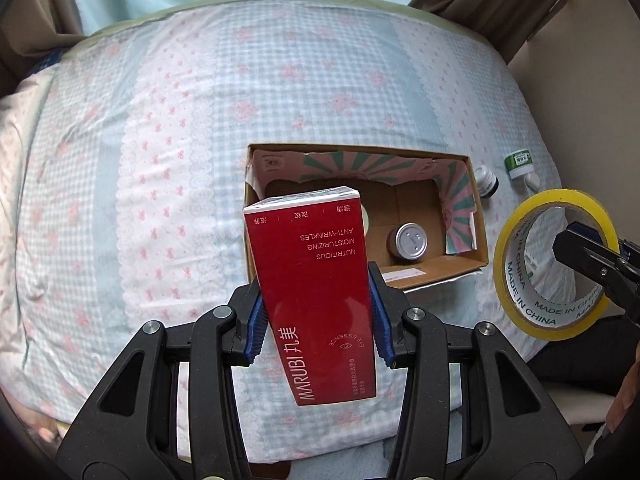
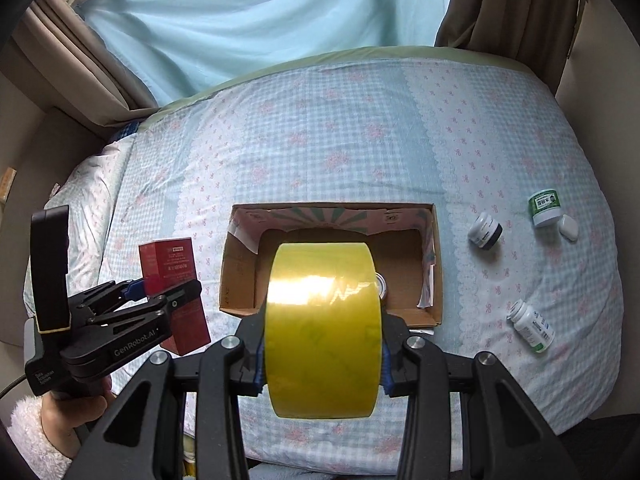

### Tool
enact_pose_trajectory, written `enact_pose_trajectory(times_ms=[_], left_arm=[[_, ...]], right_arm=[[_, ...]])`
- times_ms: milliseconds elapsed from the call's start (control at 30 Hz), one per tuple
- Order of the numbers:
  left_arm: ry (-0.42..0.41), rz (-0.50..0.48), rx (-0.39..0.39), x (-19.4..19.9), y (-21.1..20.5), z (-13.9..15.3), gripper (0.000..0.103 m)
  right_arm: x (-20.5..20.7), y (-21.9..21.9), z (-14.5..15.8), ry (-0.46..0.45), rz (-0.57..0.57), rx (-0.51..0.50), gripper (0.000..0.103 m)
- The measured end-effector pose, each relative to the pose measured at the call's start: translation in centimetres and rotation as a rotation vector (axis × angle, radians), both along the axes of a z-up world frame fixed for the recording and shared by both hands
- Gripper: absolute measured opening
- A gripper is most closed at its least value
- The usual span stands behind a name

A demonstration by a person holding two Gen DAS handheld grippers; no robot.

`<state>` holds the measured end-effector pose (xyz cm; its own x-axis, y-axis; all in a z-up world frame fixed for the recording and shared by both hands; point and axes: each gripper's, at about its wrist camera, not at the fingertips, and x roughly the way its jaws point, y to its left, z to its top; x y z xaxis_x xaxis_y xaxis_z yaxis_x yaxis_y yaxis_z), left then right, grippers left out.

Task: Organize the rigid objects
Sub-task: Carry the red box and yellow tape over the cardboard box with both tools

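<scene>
Both hands are loaded right now. My left gripper (image 1: pixel 316 320) is pinching the red carton (image 1: pixel 312 296) by its long sides, blue pads flat on it, and my right gripper (image 2: pixel 322 364) is clamped on the yellow tape roll (image 2: pixel 322 332) across its width. Both are held above the bed, just short of the near wall of the open cardboard box (image 1: pixel 478 248), which sits ahead of and below my fingers.

I'd drop these one at a time, since two grippers over one opening would crowd each other. The carton hangs a bit tilted, so I'd level it and lay it down along the left half of the box. There's already a silver-lidded jar (image 1: pixel 410 240) on the box floor toward the right, which is about where the tape would go, so I'd aim it beside the jar, not on top.

Off to the right of my right gripper, still on the quilt (image 2: pixel 320 140): a small dark jar (image 2: pixel 486 232), a green-labelled tub (image 2: pixel 545 208) touching a little white case (image 2: pixel 569 227), and a white bottle (image 2: pixel 530 325) on its side. None of them block the box.
</scene>
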<state>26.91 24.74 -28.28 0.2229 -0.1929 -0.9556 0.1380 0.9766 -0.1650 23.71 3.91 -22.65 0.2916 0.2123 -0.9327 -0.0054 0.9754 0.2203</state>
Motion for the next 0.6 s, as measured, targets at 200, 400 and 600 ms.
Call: enact_pose_trajectory(times_ms=[200, 400, 600], left_arm=[[0.050, -0.010, 0.027, 3.2, -0.5, -3.6, 0.040], [0.121, -0.065, 0.068, 6.4, -1.9, -7.8, 0.040], [0.214, -0.108, 0.130, 8.6, -3.1, -12.8, 0.040]], right_arm=[[3.1, 0.6, -3.9, 0.065, -0.014, 0.005, 0.038], [6.1, 0.5, -8.8, 0.133, -0.038, 0.018, 0.038], [8.5, 0.1, -13.9, 0.205, -0.063, 0.044, 0.038]])
